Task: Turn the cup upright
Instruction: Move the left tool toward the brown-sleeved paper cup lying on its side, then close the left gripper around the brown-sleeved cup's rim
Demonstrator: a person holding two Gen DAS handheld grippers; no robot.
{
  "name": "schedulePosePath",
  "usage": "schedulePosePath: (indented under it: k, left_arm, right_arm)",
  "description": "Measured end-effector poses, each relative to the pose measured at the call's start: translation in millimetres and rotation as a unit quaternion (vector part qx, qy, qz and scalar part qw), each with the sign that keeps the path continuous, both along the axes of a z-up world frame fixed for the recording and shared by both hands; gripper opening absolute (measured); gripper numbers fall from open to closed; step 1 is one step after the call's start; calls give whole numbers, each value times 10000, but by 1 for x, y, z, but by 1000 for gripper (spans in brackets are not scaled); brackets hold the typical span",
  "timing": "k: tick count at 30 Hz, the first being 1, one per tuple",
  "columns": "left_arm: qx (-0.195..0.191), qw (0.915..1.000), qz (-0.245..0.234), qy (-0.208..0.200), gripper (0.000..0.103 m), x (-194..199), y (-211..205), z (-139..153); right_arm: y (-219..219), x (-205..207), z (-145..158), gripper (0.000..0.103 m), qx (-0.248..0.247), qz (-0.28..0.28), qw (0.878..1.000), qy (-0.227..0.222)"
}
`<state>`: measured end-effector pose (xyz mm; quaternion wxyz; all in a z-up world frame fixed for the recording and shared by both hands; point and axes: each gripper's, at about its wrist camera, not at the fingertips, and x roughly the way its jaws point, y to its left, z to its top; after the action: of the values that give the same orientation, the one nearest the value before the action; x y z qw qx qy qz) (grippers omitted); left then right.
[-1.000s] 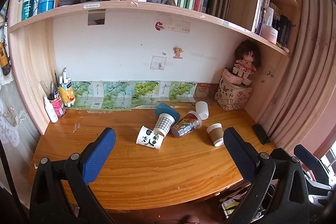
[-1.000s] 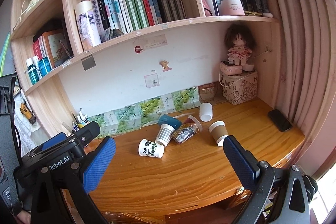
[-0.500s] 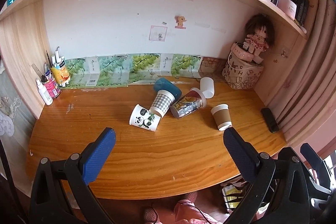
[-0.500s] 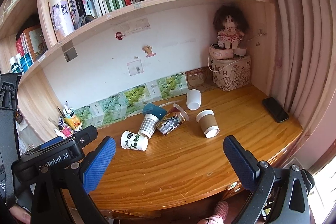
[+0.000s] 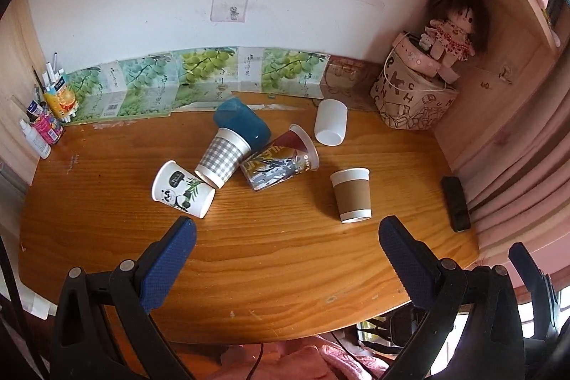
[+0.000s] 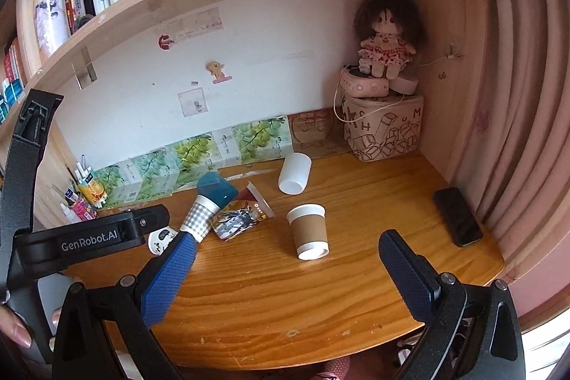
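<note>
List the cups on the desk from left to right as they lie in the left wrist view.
panda cup → checked cup → blue cup → printed cup → white cup → brown-sleeved cup

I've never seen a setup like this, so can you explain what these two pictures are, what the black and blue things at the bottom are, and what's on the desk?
No robot here: a person holds a two-finger gripper in each hand, each carrying a fisheye camera looking forward along its blue-padded fingers. One picture comes from the left gripper, the other from the right gripper. Both are open and hold nothing. On the wooden desk lie six tipped-over cups: a panda cup, a checked cup, a blue cup, a printed cup, a white cup and a brown-sleeved cup. A black phone lies at the right, and a doll sits on a box in the corner.
</note>
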<state>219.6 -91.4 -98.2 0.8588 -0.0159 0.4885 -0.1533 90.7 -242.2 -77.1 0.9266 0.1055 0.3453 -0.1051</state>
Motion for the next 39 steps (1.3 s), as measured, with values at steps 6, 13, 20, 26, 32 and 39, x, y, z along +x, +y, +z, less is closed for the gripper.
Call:
schedulePosePath:
  k: [6,13,20,26,32,39]
  left_arm:
    - [120,9987,-79,492,102,29,-48,-19]
    - [199,9945,80,1030,102,68,-87,-46]
    - [127,9835,288,1783,102,111,-108,-82]
    - [302,9721,304,2308,102,137,-128,-114]
    - [374,9588,264,2805,102,153,-147,-142]
    - [736,9448,10,3191,102,167,-167,-170]
  right_arm:
    - [-49,34,-13,103,318,137,9986,402]
    - [-103,76,-50,103,1154,362,9865,1101]
    - [-146,116,-105,103,2014,356,9582,2000]
    - [-166,144,-142,103,2725,329,9266,2571]
    - [-178,166,-166,103,3065,359,9037,2967]
    - [-182,182,-183,103,3087,416,8876,3392]
